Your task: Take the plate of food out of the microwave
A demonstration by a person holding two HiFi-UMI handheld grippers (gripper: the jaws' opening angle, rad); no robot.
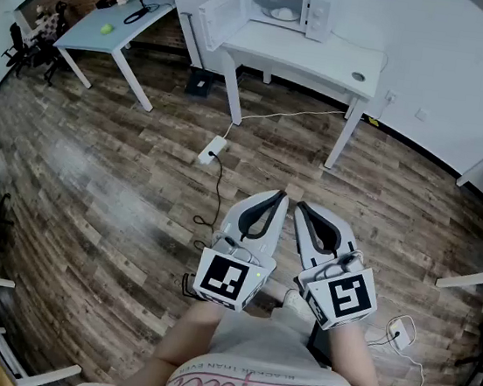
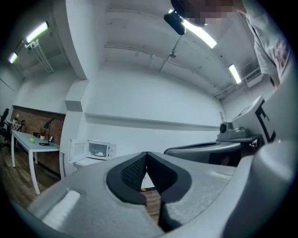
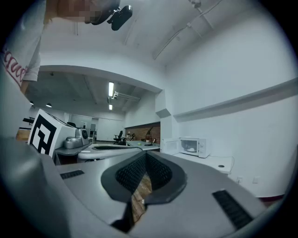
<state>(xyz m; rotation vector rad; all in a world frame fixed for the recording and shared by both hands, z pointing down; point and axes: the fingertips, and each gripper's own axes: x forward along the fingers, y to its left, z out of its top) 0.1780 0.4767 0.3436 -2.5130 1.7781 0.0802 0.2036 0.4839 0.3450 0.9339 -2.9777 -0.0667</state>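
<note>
Head view looks down on a wooden floor, with both grippers held close in front of the person's body and well apart from the microwave (image 1: 279,7). The microwave stands at the far left end of a white table (image 1: 329,62), and its door (image 1: 219,15) is swung open out past the table's left edge. The plate of food (image 1: 283,13) sits inside the cavity, pale and small from here.

The left gripper (image 1: 280,195) has its jaws pressed together with nothing between them, as the left gripper view confirms. The right gripper (image 1: 301,206) is the same, closed and empty.

The step in hand looks like the approach, so nothing of the task proper is done yet. A power strip (image 1: 215,149) and its cable (image 1: 216,195) lie on the floor between the person and the table's near left leg. Walking round them to the right would likely be wise.

Once at the table's front edge, the jaws should be spread before they enter the cavity. Each gripper would probably best take the plate's rim on opposite sides. The plate should then come out level and low, clear of the open door, so the food does not slide.
</note>
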